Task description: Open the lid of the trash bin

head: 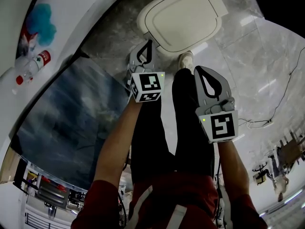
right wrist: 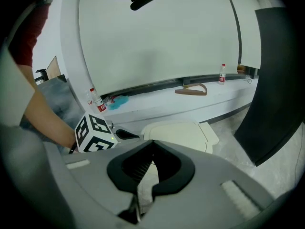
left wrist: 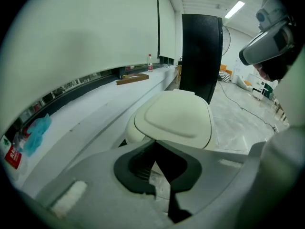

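The trash bin stands on the floor with its cream lid (head: 183, 18) down flat. In the left gripper view the lid (left wrist: 174, 116) fills the middle, just past the jaws. My left gripper (head: 149, 43) hovers at the lid's near left edge, shut and holding nothing. My right gripper (head: 198, 69) hangs further back on the right, also shut and empty. From the right gripper view, the lid (right wrist: 176, 130) lies beyond the closed tips, and the left gripper's marker cube (right wrist: 94, 132) is at its left.
A white ledge (head: 71, 27) runs along the left wall with a water bottle (head: 35, 63) and a blue cloth (head: 40, 20). A black column (left wrist: 200, 56) stands behind the bin. The person's shoe (head: 186, 60) is close to the bin. A cable (head: 281, 104) lies on the floor at right.
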Available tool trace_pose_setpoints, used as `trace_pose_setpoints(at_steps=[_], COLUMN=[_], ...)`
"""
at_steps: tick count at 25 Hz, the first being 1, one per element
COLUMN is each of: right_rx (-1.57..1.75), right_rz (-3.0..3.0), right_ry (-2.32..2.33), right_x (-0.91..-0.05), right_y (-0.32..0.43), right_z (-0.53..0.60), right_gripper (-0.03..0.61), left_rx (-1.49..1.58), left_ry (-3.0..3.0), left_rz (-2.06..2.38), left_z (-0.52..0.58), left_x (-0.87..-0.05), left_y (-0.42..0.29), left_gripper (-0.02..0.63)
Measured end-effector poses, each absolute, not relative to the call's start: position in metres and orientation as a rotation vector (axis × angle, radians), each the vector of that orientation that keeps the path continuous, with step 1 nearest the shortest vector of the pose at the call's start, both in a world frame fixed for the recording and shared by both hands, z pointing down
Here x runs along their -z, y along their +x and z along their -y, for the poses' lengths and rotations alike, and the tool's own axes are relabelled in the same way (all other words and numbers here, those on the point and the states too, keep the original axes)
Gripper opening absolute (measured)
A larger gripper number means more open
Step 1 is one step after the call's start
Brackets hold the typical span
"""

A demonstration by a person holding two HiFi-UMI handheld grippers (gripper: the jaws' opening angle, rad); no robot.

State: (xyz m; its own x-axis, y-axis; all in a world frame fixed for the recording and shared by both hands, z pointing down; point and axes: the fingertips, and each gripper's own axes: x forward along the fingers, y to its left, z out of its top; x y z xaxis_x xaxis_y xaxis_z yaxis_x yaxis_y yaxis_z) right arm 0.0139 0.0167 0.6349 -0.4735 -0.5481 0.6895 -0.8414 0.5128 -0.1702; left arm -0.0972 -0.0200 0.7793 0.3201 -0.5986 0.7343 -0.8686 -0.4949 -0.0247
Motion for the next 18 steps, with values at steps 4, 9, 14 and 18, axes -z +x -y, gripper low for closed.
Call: trace_pose_setpoints(at_steps=[4,9,14,18], right_rx=[-0.682,-0.679,-0.680,-0.684], right_rz=[2.183,2.189,2.195,2.188], right_ry=[1.134,1.135,1.129,1.133], right_x=[-0.6350,-0.6344,-0.6344,-0.6363], right_y=[0.0169,0.0167,0.0141,0.0148], right_z=[-0.0161,-0.0138,-0.0160,-0.0175], right_gripper=[0.002,0.001,0.002,0.002], left_rx=[-1.004,-0.961,-0.968,-0.966], left_ry=[2.209,2.198,2.210,2.222], left_rz=[1.306,1.323,1.319,1.345], left_z=[0.0205,0.0212,0.0196,0.0192], left_x=[-0.7838,-0.7842,-0.7853,-0.7860], left_y=[-0.0981,-0.0985,-0.0995,-0.0998], left_gripper=[0.005,0.006,0.006,0.006])
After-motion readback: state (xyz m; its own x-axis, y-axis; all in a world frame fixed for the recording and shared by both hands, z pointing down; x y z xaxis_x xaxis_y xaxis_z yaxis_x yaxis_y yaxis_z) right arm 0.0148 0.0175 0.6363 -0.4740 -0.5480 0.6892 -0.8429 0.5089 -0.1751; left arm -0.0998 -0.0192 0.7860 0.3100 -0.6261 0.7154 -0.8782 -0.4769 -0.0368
